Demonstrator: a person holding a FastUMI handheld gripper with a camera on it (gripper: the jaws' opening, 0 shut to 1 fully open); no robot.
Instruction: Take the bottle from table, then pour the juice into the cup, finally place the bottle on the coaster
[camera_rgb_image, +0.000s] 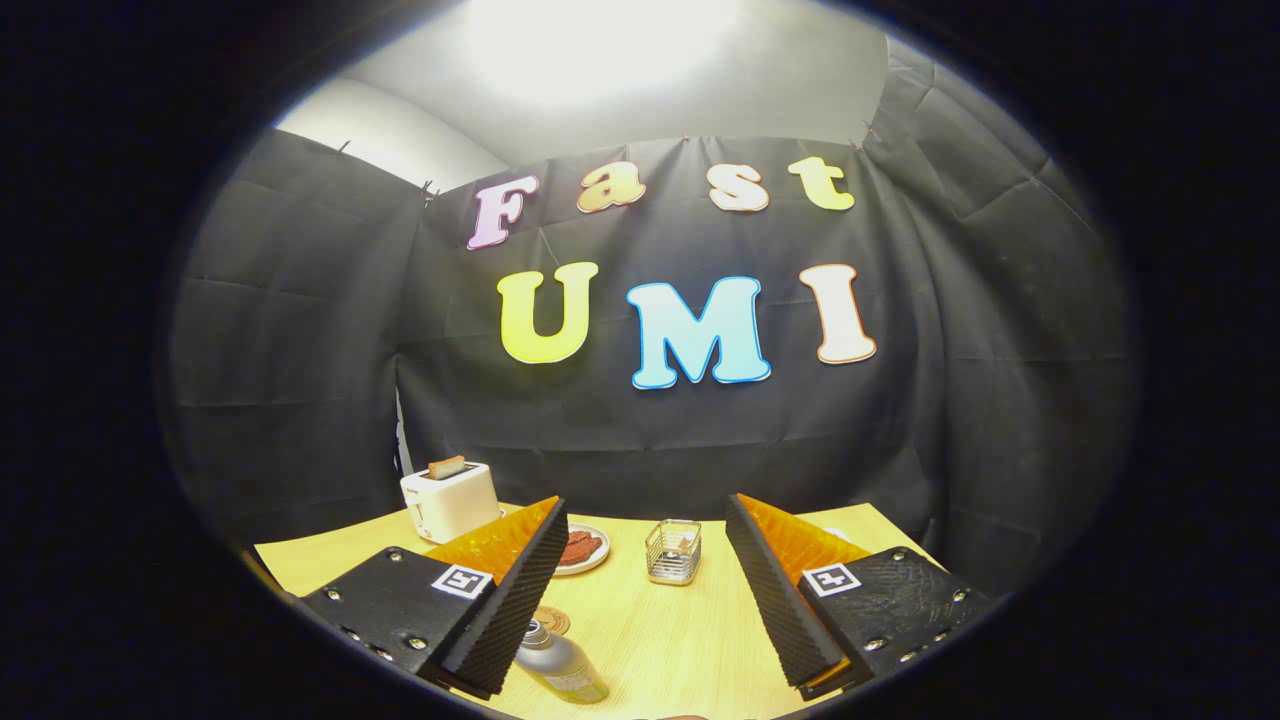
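My gripper (640, 590) is open, its two fingers spread wide above the wooden table (660, 640) with nothing between them. A silvery bottle (560, 665) with a yellow-green label stands low beside the left finger (520, 590), just inside it. A round brown coaster (551, 620) lies on the table right behind the bottle, partly hidden by the left finger. A clear ribbed glass cup (673, 551) stands farther ahead, between the fingers and beyond their tips.
A white toaster (450, 500) with a slice of toast stands at the far left of the table. A small plate (583, 549) with reddish food lies between the toaster and the cup. The black cloth wall closes the back.
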